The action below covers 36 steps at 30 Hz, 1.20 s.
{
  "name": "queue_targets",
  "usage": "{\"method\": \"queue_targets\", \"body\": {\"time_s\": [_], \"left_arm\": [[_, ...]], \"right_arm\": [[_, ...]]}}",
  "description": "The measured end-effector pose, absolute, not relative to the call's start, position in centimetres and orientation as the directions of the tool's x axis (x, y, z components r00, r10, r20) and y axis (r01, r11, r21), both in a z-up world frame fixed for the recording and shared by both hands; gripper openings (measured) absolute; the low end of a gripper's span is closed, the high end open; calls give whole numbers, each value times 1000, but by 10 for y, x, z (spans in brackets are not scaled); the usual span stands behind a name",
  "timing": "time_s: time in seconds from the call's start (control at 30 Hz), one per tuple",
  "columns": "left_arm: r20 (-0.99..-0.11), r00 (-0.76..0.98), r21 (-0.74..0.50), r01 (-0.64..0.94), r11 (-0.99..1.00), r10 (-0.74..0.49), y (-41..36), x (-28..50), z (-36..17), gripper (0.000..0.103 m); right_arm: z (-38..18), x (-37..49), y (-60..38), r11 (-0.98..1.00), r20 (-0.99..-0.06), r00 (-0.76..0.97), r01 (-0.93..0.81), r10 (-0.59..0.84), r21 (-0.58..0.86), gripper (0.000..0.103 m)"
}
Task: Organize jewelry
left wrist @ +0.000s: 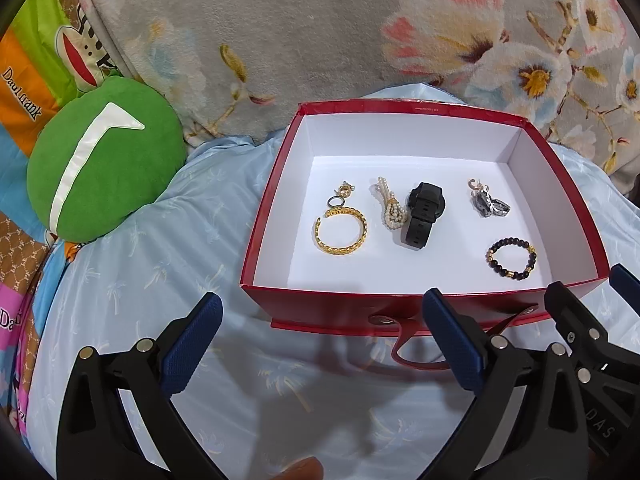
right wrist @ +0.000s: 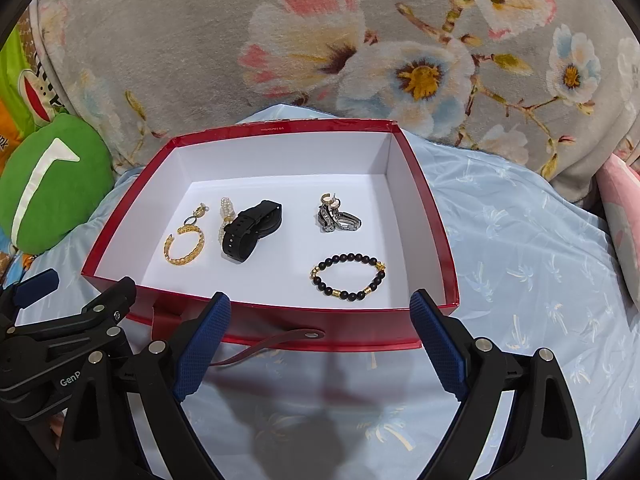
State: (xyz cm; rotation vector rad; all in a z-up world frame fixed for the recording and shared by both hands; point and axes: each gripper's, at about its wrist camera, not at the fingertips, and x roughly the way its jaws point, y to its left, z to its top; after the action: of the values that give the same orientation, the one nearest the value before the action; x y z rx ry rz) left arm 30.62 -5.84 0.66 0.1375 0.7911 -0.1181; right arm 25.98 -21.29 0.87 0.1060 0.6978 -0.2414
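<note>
Left wrist, glossy red box (left wrist: 420,304), beaded bracelet (left wrist: 511,259)

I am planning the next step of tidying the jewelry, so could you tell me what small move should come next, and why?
Probably ease both tools back from the red box. The left tool and right tool are open and empty, and the gold bracelet, pearl piece, black watch, beaded bracelet and silver cluster already lie spaced inside.
</note>
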Motion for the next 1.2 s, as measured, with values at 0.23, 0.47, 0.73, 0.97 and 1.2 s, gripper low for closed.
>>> {"method": "queue_targets", "body": {"time_s": [0.23,0.47,0.73,0.97,1.2], "left_arm": [[-716,696,77,157,985,-55,-59,306,6,98],[-715,697,79,155,985,-53,-58,306,5,98],[-714,698,81,154,985,-51,-57,306,5,98],[-714,699,82,154,985,-50,-57,306,5,98],[-715,698,82,155,985,-50,-57,306,5,98]], "right_arm": [[9,260,-213,967,-647,740,256,-185,16,88],[8,260,-212,967,-646,741,254,-184,15,88],[8,260,-212,967,-646,740,254,-185,15,88],[8,260,-212,967,-646,741,254,-184,16,88],[8,259,-212,967,-646,741,253,-183,16,88]]}}
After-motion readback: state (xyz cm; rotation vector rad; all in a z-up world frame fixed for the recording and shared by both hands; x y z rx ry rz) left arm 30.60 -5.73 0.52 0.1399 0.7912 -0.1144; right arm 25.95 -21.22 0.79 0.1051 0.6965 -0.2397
